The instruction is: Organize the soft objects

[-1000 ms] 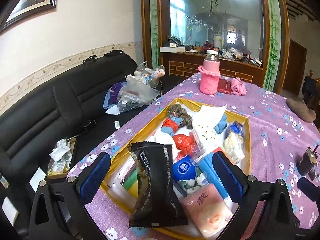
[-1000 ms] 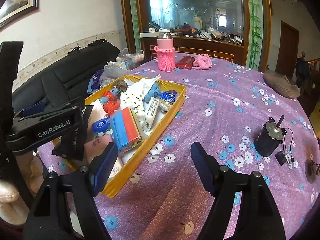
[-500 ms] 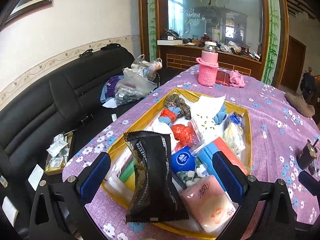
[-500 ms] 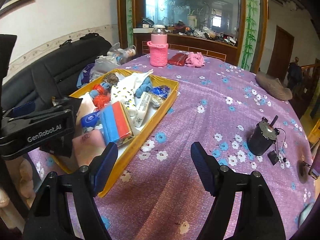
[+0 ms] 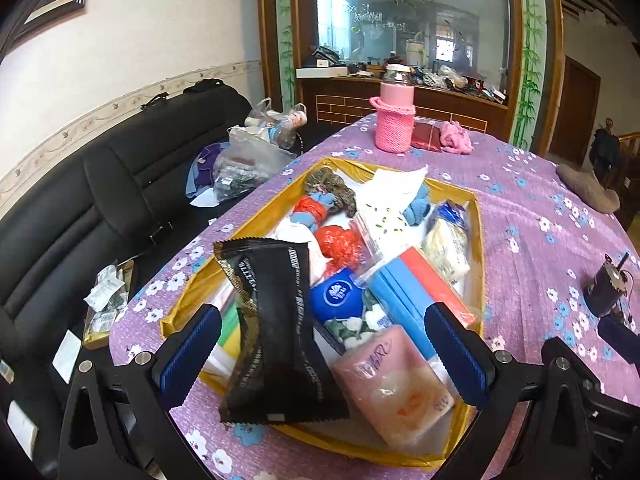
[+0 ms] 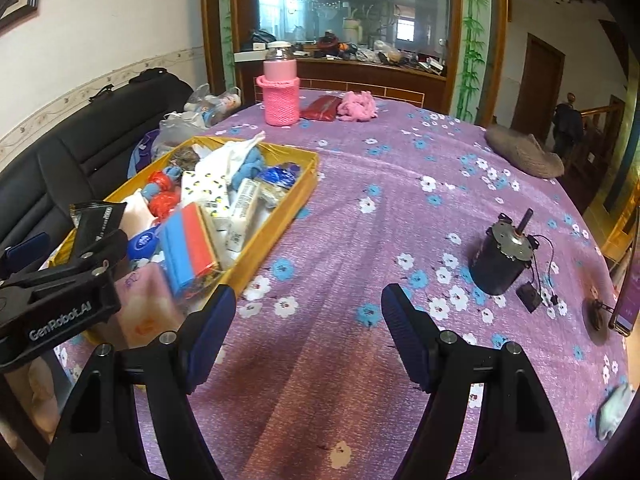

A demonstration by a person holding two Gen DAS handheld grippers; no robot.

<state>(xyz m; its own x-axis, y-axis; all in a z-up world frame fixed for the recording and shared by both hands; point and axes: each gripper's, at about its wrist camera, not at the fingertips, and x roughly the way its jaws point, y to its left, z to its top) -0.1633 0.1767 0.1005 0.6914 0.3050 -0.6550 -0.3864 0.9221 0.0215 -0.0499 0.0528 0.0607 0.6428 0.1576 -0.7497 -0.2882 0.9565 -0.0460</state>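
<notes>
A yellow tray (image 5: 478, 216) on the purple flowered cloth holds several soft packs and cloths. Among them are a black foil packet (image 5: 276, 320), a pink tissue pack (image 5: 396, 384), a blue and red pack (image 5: 416, 284), a red bag (image 5: 338, 240) and a white cloth (image 5: 396, 188). My left gripper (image 5: 322, 320) hangs open over the tray's near end; the black packet lies between its fingers, touching neither pad. My right gripper (image 6: 308, 292) is open over bare cloth to the right of the tray (image 6: 280, 232), with nothing between its fingers.
A pink crocheted bottle (image 6: 279, 96), a red pouch (image 6: 320, 108) and a pink cloth (image 6: 357, 106) stand at the table's far side. A brown knitted piece (image 6: 524, 156) and a small motor with wires (image 6: 500, 260) lie to the right. A black sofa (image 5: 80, 200) runs along the left.
Both views have tipped slightly downward, so the table slides up and left in the right wrist view. Both grippers remain open and nothing on the table has moved.
</notes>
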